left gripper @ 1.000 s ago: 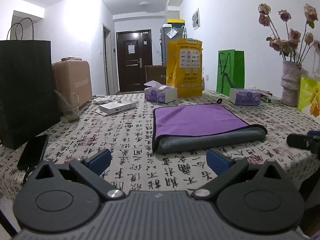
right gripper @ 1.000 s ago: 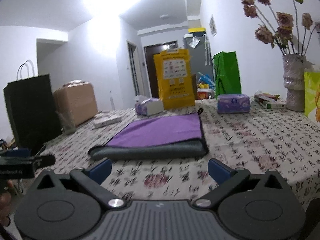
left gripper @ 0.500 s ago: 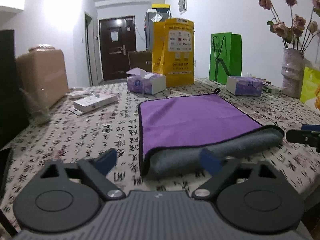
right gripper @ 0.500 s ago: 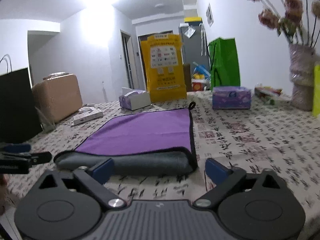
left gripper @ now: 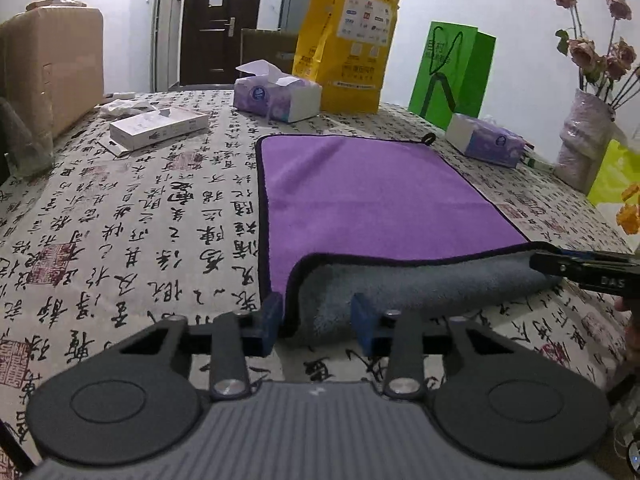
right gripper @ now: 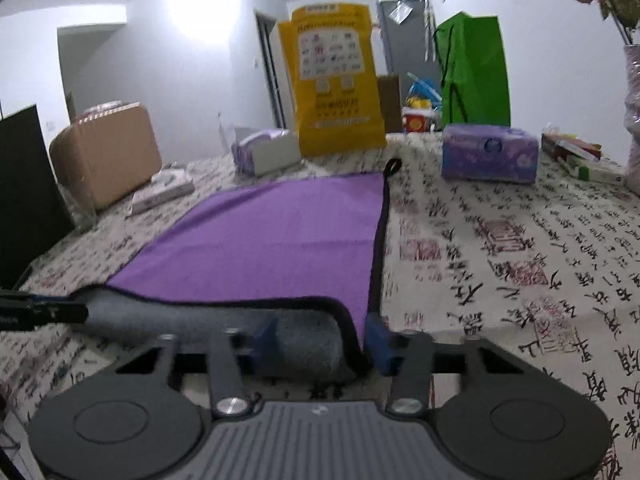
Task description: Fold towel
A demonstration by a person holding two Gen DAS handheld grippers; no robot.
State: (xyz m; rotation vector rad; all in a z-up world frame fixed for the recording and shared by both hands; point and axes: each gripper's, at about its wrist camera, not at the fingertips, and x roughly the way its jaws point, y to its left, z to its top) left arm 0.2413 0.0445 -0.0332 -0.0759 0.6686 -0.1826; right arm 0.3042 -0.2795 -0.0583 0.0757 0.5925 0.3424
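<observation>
The towel lies flat in the middle of the frame on the surface, purple side up, its near edge rolled back to show the grey underside. In the left wrist view, at bottom centre, the left gripper has its blue fingers set narrowly on either side of the towel's near left corner, the black hem and grey fold between them; whether they press the cloth I cannot tell. At the right edge of that frame the right gripper comes in sideways, touching the far end of the grey roll. This view alone shows the dark door at the upper left and the vase of flowers at the right. In the right wrist view the right gripper's fingers straddle the near right corner in the same narrow way, and the left gripper shows at the left edge; a hanging loop is seen at the towel's far right corner.
</observation>
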